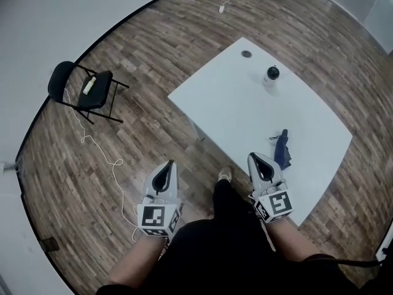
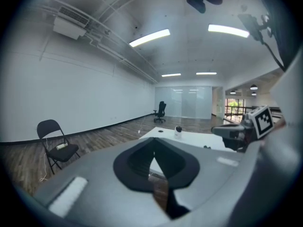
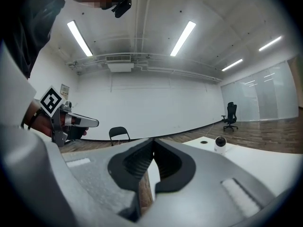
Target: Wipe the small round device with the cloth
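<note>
You stand over a brown wood-plank floor (image 1: 123, 60), with a white rectangular table (image 1: 245, 115) set at an angle in front of you. Off to your left, near the wall, is a black folding chair (image 1: 83, 91) with a small pale object on its seat, and a thin white cable (image 1: 104, 152) trails across the floor from it toward your feet.

You hold the left gripper (image 1: 170, 163) over the floor, clear of the table. Its jaws are pressed together at the tips with nothing between them. The right gripper (image 1: 252, 155) sits at the table's near edge, and its jaws are likewise closed and empty.

The dark blue cloth (image 1: 282, 149) lies bunched on the table, just beside the right gripper's tip and not touching it. The small round device, black-headed on a white base (image 1: 272, 74), stands upright near the table's far side, well apart from the cloth and both grippers. A small dark disc (image 1: 247, 54) lies near it.
</note>
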{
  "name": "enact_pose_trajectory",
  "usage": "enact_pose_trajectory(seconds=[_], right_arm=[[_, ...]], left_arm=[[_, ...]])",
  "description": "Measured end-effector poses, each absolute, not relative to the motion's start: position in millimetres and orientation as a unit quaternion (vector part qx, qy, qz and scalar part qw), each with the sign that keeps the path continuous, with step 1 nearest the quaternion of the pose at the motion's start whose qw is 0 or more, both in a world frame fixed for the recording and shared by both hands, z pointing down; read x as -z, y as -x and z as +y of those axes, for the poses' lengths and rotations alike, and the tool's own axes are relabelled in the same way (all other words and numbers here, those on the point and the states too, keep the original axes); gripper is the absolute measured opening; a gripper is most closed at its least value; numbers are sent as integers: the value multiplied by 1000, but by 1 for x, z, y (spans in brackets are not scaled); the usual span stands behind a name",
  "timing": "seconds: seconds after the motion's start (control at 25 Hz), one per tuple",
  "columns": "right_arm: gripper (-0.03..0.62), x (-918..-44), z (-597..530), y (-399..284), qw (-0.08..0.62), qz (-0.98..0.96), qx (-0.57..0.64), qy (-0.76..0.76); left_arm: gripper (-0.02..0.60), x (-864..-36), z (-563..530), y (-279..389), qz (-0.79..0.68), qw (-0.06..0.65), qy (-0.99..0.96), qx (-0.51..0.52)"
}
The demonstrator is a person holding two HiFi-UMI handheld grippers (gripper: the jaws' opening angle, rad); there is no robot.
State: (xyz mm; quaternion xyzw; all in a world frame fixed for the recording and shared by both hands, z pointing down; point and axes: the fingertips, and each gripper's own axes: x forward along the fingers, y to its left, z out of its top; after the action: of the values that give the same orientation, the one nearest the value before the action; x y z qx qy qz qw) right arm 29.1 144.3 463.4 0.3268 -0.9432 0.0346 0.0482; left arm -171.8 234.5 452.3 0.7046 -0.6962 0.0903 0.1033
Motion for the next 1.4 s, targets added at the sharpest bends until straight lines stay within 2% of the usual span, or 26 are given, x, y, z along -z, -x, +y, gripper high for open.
enact_pose_trajectory(seconds=[0.28,0.72,1.08,1.4], right_arm=[[2,-477,74,-20,61,-927,-69,-363],[2,-483,8,-34,65,-882,-90,-457],[2,-470,1,-118,86,-775,-84,-621],[2,-465,33,-167,93,-663,-83,-739]], left_arm=[[8,-447,155,184,-676,106,-720,-116],[6,-429,26,180,-595,62,-791,-131],[8,-422,-75,96,-436,44,-892,-112],[8,-423,-93,47,-317,65,-943,-77]])
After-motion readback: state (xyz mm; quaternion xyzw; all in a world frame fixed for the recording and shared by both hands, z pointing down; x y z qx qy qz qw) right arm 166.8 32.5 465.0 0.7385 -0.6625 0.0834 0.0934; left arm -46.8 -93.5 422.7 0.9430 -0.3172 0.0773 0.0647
